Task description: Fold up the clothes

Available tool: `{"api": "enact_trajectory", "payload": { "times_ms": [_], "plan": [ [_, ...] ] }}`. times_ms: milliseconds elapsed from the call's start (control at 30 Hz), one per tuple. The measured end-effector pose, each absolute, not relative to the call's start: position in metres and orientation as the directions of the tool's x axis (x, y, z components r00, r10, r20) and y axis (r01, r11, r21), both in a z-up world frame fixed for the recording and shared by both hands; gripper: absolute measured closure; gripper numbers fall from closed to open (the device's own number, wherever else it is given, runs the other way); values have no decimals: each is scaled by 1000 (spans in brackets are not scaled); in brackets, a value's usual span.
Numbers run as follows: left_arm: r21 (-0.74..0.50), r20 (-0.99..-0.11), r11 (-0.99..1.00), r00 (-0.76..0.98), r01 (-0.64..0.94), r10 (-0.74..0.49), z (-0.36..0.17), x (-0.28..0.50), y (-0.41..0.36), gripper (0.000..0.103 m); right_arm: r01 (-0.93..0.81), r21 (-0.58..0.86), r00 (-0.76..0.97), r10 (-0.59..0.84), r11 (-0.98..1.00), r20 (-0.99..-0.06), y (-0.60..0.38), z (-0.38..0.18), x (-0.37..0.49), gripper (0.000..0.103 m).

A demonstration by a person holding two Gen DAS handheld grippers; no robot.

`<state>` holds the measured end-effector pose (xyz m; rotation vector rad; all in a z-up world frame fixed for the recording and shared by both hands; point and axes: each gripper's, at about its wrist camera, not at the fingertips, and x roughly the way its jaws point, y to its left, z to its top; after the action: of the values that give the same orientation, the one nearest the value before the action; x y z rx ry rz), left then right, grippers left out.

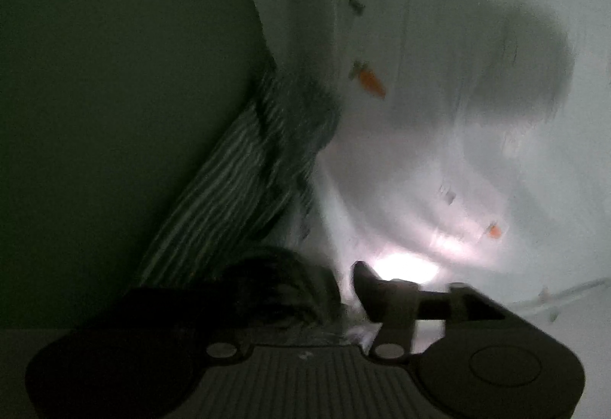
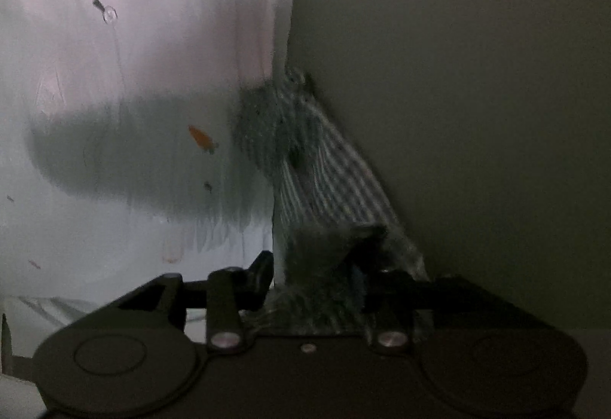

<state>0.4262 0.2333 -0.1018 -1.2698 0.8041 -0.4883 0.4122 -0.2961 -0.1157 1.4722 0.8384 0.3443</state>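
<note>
At the bottom of the left wrist view the left gripper (image 1: 305,289) stands with its jaws apart: one finger (image 1: 366,285) shows clear at lower centre, while the other side is lost under a dark bunch of the striped garment (image 1: 244,167), so whether cloth touches that pad cannot be told; nothing looks pinched. At the bottom of the right wrist view the right gripper (image 2: 317,266) is also parted, with the striped cloth (image 2: 324,182) bunched between its fingers and spilling over the right one; the pads do not seem to press on it. Beyond each gripper the garment runs up toward mid-frame as a narrow striped band, lying along the edge where the pale sheet with small carrot prints (image 1: 439,113) meets a dark plain surface (image 1: 114,75). Both pictures are blurred. This looks like the release at the end of a fold, the cloth laid down. The next move probably calls for drawing both grippers clear without dragging the fabric, then finding the next edge to pinch.
</note>
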Motion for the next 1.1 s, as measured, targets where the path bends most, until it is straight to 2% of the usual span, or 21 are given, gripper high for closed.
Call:
{"api": "enact_trajectory", "payload": {
  "times_ms": [67, 133, 300, 433, 567, 667, 800, 900, 1000, 1100],
  "plan": [
    [-968, -231, 233, 677, -90, -699, -95, 428, 241, 32, 263, 951, 693, 655, 161, -302, -299, -106, 408, 54],
    [-963, -235, 259, 700, -74, -674, -85, 428, 249, 31, 239, 941, 697, 633, 238, -337, -300, -94, 402, 54],
    [-857, -412, 513, 668, -52, -620, -59, 410, 252, 31, 157, 837, 667, 569, 524, -481, -272, -60, 384, 55],
    [-844, -451, 530, 646, -84, -616, -63, 381, 256, 31, 104, 762, 665, 525, 640, -531, -236, -47, 363, 60],
    [-814, -511, 569, 610, -117, -606, -74, 358, 254, 33, 71, 757, 663, 537, 649, -522, -209, -43, 343, 68],
    [-785, -547, 610, 582, -108, -601, -78, 350, 251, 33, 50, 772, 658, 560, 634, -503, -192, -38, 330, 69],
    [-802, -522, 593, 559, -67, -644, -79, 342, 254, 37, 116, 867, 652, 621, 485, -435, -184, -48, 318, 69],
    [-814, -505, 579, 531, -33, -680, -78, 338, 254, 37, 253, 950, 662, 683, 182, -307, -185, -75, 303, 69],
    [-799, -524, 601, 491, -1, -696, -80, 339, 245, 42, 355, 932, 689, 695, -79, -204, -180, -100, 288, 65],
    [-788, -536, 615, 467, 22, -703, -82, 342, 239, 48, 380, 916, 684, 706, -127, -186, -169, -103, 283, 60]
  ]
}}
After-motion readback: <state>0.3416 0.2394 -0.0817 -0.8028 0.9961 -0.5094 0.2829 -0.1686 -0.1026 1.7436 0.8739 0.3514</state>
